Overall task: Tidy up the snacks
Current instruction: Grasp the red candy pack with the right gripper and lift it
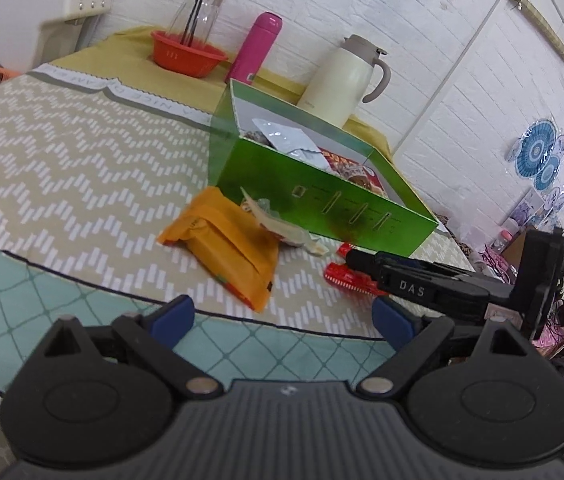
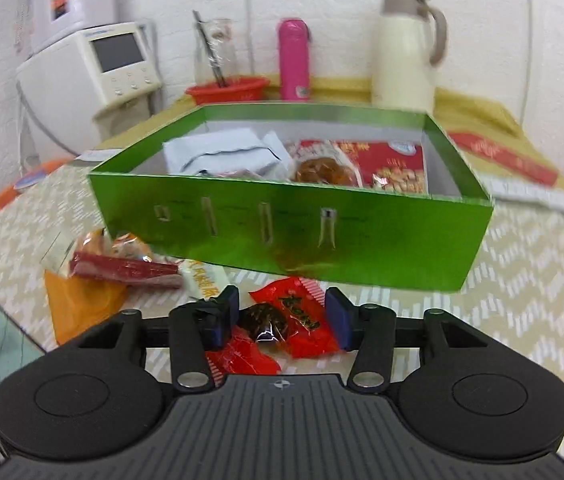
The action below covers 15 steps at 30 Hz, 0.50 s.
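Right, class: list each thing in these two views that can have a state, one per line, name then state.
green box: open, partly filled with snacks
red snack packet: on the table between the jaws, pads not pressing
right gripper: open, astride the packet
left gripper: open, empty
orange packet: sealed, outside the box
cream jug: lid shut

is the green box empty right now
No, the green box already holds a white packet and a red snack bag.
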Available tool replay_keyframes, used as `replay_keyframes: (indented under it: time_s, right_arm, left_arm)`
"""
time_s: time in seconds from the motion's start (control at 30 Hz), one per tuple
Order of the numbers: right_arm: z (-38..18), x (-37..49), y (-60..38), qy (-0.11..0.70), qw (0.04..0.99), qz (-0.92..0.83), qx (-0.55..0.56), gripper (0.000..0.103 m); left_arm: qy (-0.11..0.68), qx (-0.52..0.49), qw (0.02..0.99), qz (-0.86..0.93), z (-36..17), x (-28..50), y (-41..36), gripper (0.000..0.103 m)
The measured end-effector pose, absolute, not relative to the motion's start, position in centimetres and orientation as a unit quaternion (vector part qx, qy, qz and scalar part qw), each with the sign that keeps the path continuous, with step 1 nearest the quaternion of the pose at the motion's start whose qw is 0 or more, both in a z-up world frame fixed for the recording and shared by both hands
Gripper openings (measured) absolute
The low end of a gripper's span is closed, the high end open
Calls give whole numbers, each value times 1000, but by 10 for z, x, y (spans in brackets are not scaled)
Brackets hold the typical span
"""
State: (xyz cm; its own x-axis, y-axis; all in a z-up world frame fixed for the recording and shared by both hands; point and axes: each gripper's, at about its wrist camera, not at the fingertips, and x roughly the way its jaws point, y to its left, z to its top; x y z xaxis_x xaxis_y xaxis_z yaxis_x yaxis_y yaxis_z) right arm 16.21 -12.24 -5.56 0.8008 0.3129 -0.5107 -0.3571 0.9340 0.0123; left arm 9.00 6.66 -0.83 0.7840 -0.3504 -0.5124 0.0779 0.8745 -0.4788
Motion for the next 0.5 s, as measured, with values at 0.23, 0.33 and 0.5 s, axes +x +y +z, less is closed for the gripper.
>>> replay_keyframes:
  time_s: [0.23,0.33,0.5]
  right_arm:
    - [-54,113,-123,245,927,245,-143,58]
    - [-54,98,-132,247,926,250,-137,60]
    - [-54,82,-137,251,927,251,-118,69]
  left_arm:
    - [295,-215,923,-119,1,104,63,92]
    - [276,-202,932,-119,10,116,58,92]
    - [286,-158,939,-106,12,147,42,69]
